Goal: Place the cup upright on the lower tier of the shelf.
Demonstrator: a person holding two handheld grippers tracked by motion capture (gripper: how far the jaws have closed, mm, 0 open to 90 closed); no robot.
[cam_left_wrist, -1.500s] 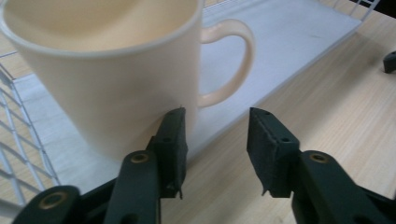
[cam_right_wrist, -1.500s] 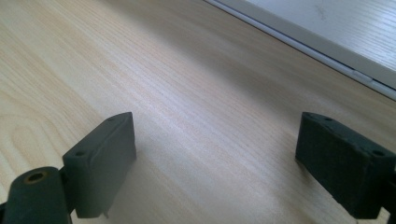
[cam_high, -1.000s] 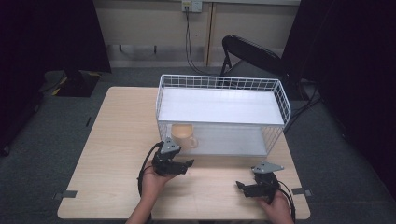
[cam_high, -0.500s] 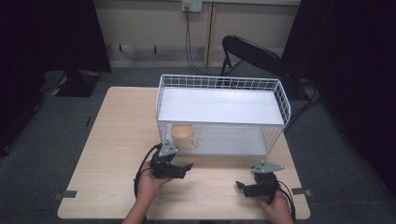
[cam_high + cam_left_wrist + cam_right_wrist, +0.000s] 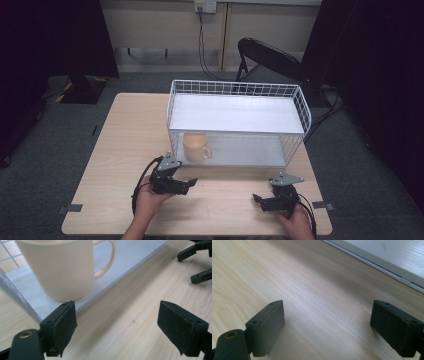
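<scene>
Nearest me, my right hand-held gripper point(image 5: 261, 200) sits low over the bare tabletop point(image 5: 120, 150) with its jaws spread wide and nothing between them. My left hand-held gripper point(image 5: 187, 184) is a little farther forward, its jaws also wide apart and empty. Just beyond it I see the cream mug point(image 5: 196, 146) standing upright on the lower shelf of the white wire rack point(image 5: 237, 117), near the shelf's left front corner, handle turned right.
</scene>
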